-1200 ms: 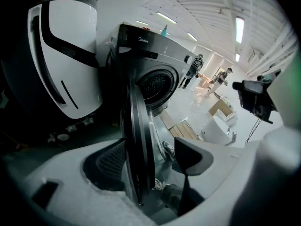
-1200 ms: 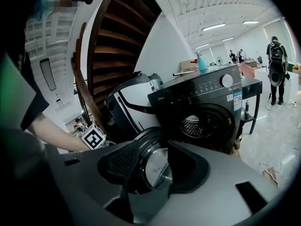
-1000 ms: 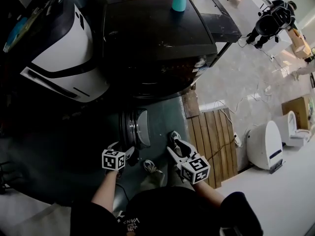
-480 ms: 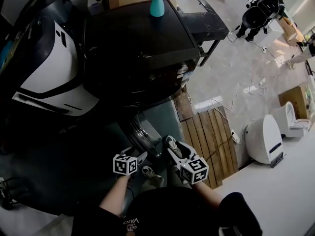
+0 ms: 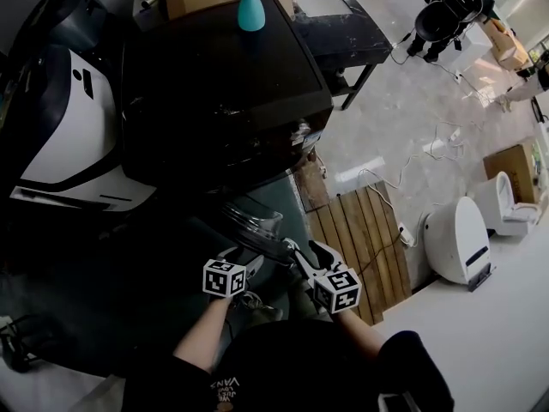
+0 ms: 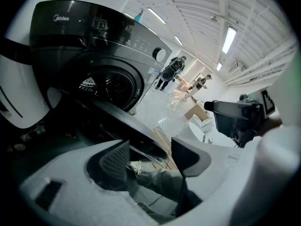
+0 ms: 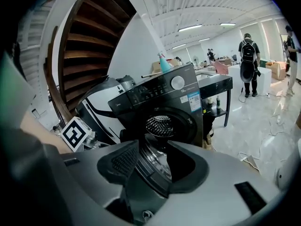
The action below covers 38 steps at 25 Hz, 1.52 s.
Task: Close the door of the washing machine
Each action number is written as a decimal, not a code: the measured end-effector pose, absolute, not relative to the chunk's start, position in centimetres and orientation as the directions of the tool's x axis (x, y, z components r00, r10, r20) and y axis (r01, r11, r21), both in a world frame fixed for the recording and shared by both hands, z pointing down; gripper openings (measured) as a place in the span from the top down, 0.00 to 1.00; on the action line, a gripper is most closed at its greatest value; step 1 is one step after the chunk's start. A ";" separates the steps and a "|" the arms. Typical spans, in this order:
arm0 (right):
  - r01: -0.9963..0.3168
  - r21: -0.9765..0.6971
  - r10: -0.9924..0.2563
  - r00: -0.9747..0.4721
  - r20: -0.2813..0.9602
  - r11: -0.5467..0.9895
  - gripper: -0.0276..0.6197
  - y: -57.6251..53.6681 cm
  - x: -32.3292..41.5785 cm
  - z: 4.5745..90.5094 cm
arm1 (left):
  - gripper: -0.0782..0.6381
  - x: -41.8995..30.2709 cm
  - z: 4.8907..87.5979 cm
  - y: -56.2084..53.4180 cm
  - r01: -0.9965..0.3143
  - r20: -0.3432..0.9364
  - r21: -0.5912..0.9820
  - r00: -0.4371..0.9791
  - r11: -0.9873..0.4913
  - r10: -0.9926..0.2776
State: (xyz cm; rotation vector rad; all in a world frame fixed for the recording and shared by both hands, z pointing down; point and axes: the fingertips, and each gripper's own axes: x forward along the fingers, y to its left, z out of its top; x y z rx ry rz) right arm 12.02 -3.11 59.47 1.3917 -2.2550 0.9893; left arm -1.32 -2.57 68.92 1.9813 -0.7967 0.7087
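The black front-loading washing machine (image 5: pixel 223 84) stands with its round door (image 5: pixel 255 221) swung open toward me. The drum opening (image 7: pixel 162 125) shows dark behind it. My left gripper (image 5: pixel 247 251) hovers at the door's near edge. Its jaws have just been closing a little but still stand open, and between them I see only the door's rim (image 6: pixel 141 131) and a shoe beyond. My right gripper (image 5: pixel 302 249) is beside it on the right, open. The door glass (image 7: pixel 157 166) shows through its gap, with neither pad touching it.
A teal bottle (image 5: pixel 250 9) stands on the machine's top. A white and black appliance (image 5: pixel 60 136) sits at the left. A wooden pallet (image 5: pixel 356 239), floor cables (image 5: pixel 386 183) and a white unit (image 5: pixel 455 239) lie to the right. People stand far back (image 7: pixel 248 55).
Both grippers have drawn closer to the open door's near edge, the left one sliding right toward the right one. The door now sits just ahead of their tips.
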 end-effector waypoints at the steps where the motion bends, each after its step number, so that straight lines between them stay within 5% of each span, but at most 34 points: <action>1: -0.875 -0.390 -0.655 -0.476 0.587 0.286 0.68 -3.6 12.4 59.8 | 0.49 -0.9 68.9 -3.2 -0.754 0.729 0.499 0.632 -0.428 -0.263; 11: -0.881 -0.378 -0.608 -0.471 0.639 0.286 0.74 -7.6 14.4 63.5 | 0.60 1.9 69.1 -8.8 -0.774 0.733 0.477 0.612 -0.416 -0.298; 20: -0.882 -0.346 -0.533 -0.469 0.704 0.320 0.95 -11.5 15.0 67.8 | 0.80 2.4 69.7 -13.7 -0.816 0.749 0.400 0.554 -0.418 -0.364; 38: -0.884 -0.451 -0.546 -0.439 0.714 0.122 0.93 -20.7 14.3 73.6 | 0.88 3.2 69.9 -21.1 -0.860 0.747 0.347 0.494 -0.373 -0.444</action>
